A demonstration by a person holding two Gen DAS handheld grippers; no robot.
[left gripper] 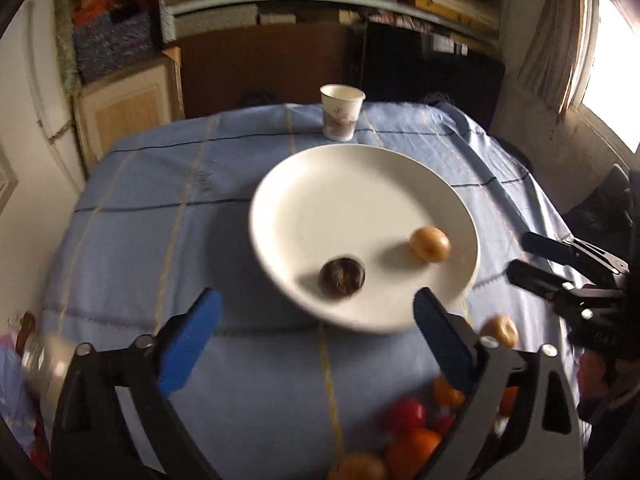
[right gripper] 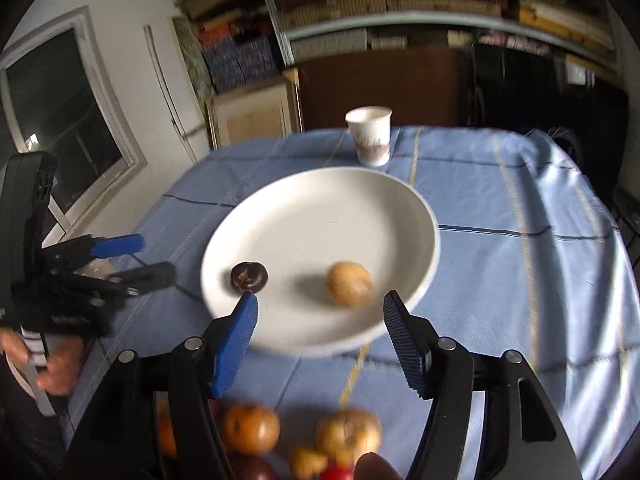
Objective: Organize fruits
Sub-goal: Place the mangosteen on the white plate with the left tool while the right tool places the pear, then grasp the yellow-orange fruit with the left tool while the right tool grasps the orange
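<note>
A white plate (left gripper: 320, 192) sits mid-table on the blue cloth and holds a dark round fruit (left gripper: 342, 277) and a tan round fruit (left gripper: 430, 243). The right wrist view shows the plate (right gripper: 320, 208) with the dark fruit (right gripper: 249, 277) and the tan fruit (right gripper: 349, 283). My left gripper (left gripper: 318, 336) is open and empty just before the plate's near rim. My right gripper (right gripper: 320, 336) is open and empty, also at the near rim. A pile of orange, red and tan fruits (left gripper: 412, 436) lies near me, also in the right wrist view (right gripper: 304, 440).
A paper cup (left gripper: 342, 112) stands behind the plate. One tan fruit (left gripper: 500, 330) lies loose right of the left fingers. The right gripper shows at the left view's right edge (left gripper: 560, 268); the left one shows at the right view's left (right gripper: 120, 260). Shelves stand behind the table.
</note>
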